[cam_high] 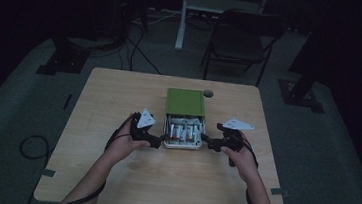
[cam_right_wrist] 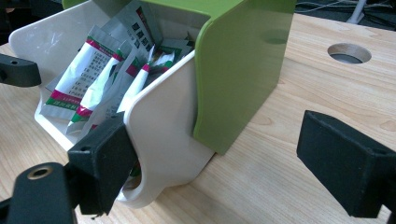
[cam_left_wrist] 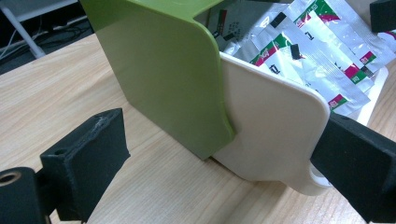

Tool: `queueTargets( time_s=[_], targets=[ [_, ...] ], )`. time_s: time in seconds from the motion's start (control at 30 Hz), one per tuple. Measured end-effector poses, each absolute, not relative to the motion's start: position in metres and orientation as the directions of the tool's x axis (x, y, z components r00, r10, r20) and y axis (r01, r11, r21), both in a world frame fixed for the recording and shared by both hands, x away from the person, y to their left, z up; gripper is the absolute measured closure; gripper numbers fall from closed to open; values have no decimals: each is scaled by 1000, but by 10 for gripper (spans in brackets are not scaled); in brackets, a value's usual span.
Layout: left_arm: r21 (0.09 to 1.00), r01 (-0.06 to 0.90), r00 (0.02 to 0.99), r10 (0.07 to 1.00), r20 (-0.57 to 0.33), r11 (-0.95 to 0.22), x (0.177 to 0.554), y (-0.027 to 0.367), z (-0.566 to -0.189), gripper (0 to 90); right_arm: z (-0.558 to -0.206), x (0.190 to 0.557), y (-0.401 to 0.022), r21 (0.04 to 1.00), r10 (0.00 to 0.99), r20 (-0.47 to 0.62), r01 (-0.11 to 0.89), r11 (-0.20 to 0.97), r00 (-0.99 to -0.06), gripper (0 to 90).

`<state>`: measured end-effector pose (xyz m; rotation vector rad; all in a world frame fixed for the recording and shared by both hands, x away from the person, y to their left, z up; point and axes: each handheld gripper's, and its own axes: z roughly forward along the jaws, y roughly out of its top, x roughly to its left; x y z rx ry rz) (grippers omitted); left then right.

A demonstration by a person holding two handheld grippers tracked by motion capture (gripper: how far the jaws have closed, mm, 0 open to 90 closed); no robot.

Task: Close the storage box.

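A green box cover (cam_high: 185, 102) lies mid-table with its white drawer (cam_high: 182, 146) slid out toward me, full of foil sachets (cam_high: 184, 131). My left gripper (cam_high: 161, 141) is at the drawer's left front corner and stands open. In the left gripper view the cover (cam_left_wrist: 159, 70) and the drawer's side wall (cam_left_wrist: 271, 126) stand between its jaws, and the right-hand jaw touches the drawer's corner. My right gripper (cam_high: 205, 142) is open at the drawer's right front corner. In the right gripper view its left-hand jaw rests against the drawer wall (cam_right_wrist: 163, 126) beside the cover (cam_right_wrist: 238, 65).
A round cable hole (cam_high: 209, 93) is cut into the wooden table (cam_high: 111, 175) just behind the cover. A dark folding chair (cam_high: 240, 37) and a white desk leg (cam_high: 182, 16) stand beyond the table's far edge. Cables trail on the floor at left.
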<state>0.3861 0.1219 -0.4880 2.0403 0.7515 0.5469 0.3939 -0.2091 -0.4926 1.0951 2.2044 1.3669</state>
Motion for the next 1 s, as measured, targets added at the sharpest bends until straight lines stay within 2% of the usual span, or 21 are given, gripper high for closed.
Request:
queueTargets(
  time_s=[1.0],
  targets=[
    [849, 318, 691, 717, 97, -422, 404, 122, -488, 52, -494, 411, -205, 870, 774, 138, 449, 203, -618, 126]
  ],
)
